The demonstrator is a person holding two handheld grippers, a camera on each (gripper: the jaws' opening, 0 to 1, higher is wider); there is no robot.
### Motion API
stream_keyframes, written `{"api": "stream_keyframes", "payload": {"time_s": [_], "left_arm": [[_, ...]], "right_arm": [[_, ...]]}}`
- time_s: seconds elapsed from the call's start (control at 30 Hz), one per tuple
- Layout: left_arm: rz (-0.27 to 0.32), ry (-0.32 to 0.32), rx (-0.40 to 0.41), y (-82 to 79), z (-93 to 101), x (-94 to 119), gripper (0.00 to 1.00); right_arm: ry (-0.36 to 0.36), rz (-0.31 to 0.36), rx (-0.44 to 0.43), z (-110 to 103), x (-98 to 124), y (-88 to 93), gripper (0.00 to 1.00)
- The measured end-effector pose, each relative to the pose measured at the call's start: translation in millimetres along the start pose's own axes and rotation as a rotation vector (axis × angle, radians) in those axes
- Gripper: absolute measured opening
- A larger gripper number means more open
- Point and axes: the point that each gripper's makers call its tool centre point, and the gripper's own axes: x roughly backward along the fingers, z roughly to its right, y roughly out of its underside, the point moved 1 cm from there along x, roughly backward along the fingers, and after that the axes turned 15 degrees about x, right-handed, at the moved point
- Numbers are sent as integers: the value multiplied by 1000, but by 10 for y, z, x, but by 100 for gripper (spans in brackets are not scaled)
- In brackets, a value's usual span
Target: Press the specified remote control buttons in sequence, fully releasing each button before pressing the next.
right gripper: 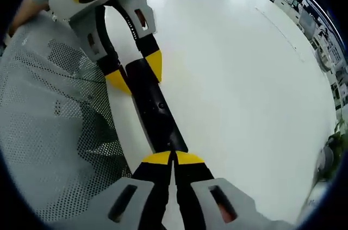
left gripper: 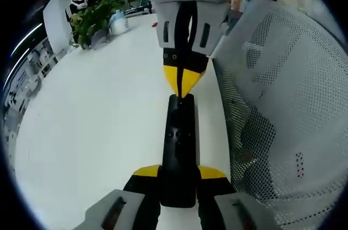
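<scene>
Left gripper view is showing the left gripper (left gripper: 178,178) rising from the bottom centre of the frame, its yellow-tipped jaws standing either side of a black remote control (left gripper: 178,148) and clamping its near end. The remote is running up the middle of the frame, lying along the edge of a white table (left gripper: 98,126) that is filling the left half. At the remote's far end, just above the frame's centre, the right gripper (left gripper: 185,80) is coming down from the top, its yellow tips drawn together into one point and touching the remote's upper face. A white mesh chair back (left gripper: 283,110) is occupying the right side of the frame, and a green plant (left gripper: 92,18) is standing in the upper left beside a small pale-blue figure (left gripper: 118,23). In the right gripper view, the right gripper (right gripper: 174,159) is rising from the bottom centre with its jaws shut against each other, their tips resting on the near end of the remote control (right gripper: 155,107), which is stretching diagonally toward the upper left. There the left gripper (right gripper: 136,72) is gripping the remote's far end between its yellow tips. The mesh chair back (right gripper: 54,121) is filling the left of this frame and the white table (right gripper: 244,78) the right.
</scene>
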Motion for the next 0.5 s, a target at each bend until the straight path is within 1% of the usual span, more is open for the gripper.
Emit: {"api": "stream_keyframes", "payload": {"time_s": [0.1,0.23,0.33,0.37,0.4,0.5], "left_arm": [[0,-1,2,-1,0,0,24],[1,-1,3,-1,0,0,24],[1,0,3,-3,0,-2,24],[2,0,2,-3,0,-2,24],[2,0,2,-4,0,-2,24],[2,1,3,-4,-1,-3,24]], "right_arm": [[-7,34,11,-35,7,-80,0],[6,35,18,-8,-2,-100,0],[-3,42,-5,7,-32,-100,0],[-8,32,-6,1,-51,-78,0],[-6,43,-2,5,-37,-96,0],[-6,40,-4,0,-38,-92,0]]}}
